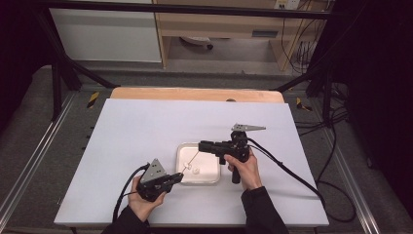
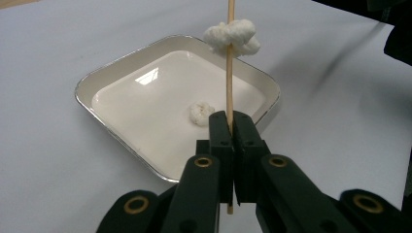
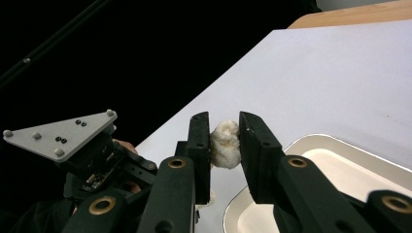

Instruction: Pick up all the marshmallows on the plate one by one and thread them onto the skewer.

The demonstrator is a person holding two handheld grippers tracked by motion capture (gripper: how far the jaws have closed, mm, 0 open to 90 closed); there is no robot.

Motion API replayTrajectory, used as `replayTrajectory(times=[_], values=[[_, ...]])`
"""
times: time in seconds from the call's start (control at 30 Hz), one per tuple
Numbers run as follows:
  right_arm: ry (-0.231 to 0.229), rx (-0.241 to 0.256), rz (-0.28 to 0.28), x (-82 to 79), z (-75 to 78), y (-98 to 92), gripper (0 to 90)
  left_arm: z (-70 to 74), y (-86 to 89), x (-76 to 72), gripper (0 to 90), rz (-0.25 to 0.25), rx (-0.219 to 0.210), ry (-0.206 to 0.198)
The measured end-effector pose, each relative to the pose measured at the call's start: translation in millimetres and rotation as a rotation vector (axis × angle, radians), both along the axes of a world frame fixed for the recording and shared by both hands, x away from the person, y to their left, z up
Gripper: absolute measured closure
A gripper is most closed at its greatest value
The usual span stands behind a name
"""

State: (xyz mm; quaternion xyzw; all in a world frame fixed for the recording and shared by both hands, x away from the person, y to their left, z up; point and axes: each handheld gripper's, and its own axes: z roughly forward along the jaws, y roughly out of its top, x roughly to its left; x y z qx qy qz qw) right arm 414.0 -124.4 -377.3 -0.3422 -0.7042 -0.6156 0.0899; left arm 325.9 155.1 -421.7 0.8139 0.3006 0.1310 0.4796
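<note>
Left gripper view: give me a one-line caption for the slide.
Left tongs clamp a wooden skewer threaded with a white dough-like lump, above a white tray holding another lump.

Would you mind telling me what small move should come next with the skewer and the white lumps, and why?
Probably the right gripper should ease its white lump further down the wooden skewer, toward the left gripper. The left jaws are clamped on the skewer's lower end, holding it steady, and the lump sits high on the stick. A second lump lies in the tray, waiting for room.
</note>
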Motion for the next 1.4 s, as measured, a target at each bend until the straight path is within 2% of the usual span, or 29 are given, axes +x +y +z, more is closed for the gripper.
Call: replayTrajectory(times=[0.17,0.37,0.87,0.97,1.1,1.2,1.4], values=[[-0.008,-0.013,0.015,-4.9,-6.4,6.3,76.8,0.8,-0.6,-0.1,88.4,0.003,-0.019,0.002],[-0.019,-0.020,0.024,-10.1,-18.2,16.2,76.5,-0.6,-0.8,1.1,88.4,0.013,-0.019,0.013],[-0.009,-0.046,0.044,-15.9,-28.0,23.6,74.5,-1.9,-3.6,1.7,88.4,0.016,-0.020,0.020],[-0.026,-0.053,0.022,-15.9,-23.4,20.5,64.7,-1.8,-1.8,2.1,88.3,0.020,-0.022,0.021],[-0.083,-0.081,-0.032,-16.1,-12.8,12.7,48.5,-1.0,1.7,3.0,88.3,0.027,-0.025,0.022],[-0.126,-0.127,-0.068,-16.2,-6.6,6.9,37.8,-0.9,3.7,3.6,88.4,0.032,-0.024,0.025],[-0.176,-0.220,-0.094,-16.9,-3.5,0.6,20.5,-0.5,7.5,5.1,88.3,0.038,-0.009,0.028]])
